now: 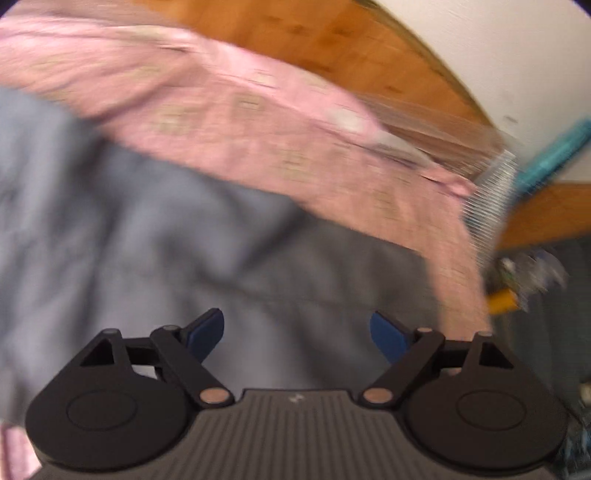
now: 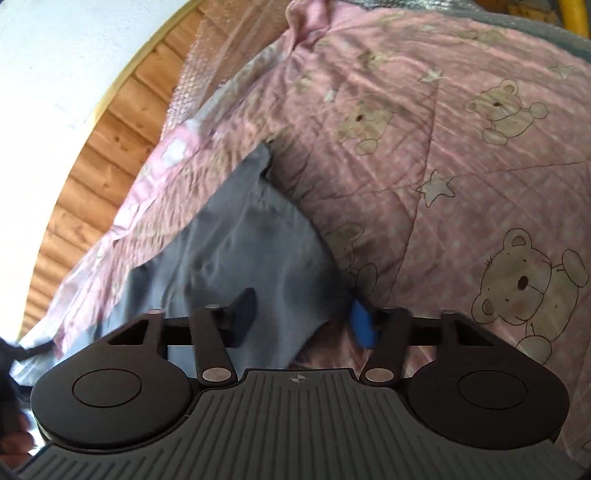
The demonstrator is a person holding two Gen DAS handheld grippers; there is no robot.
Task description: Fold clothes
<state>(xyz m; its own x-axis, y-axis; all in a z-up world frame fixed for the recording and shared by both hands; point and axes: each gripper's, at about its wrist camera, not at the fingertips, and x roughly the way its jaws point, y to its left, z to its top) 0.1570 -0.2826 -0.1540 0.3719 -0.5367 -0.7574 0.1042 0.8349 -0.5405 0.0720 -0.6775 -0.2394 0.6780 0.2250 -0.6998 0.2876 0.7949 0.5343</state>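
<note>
A grey garment lies on a pink quilt with teddy bears. The left wrist view is blurred. My left gripper is open and empty just above the grey cloth. In the right wrist view the grey garment runs up from between my fingers over the pink quilt. My right gripper is open, with the garment's near edge lying in the gap between its blue pads; they do not pinch it.
A wooden plank wall and a white surface stand behind the bed. A teal and white object and small clutter sit at the right in the left wrist view. A yellow bar shows at top right.
</note>
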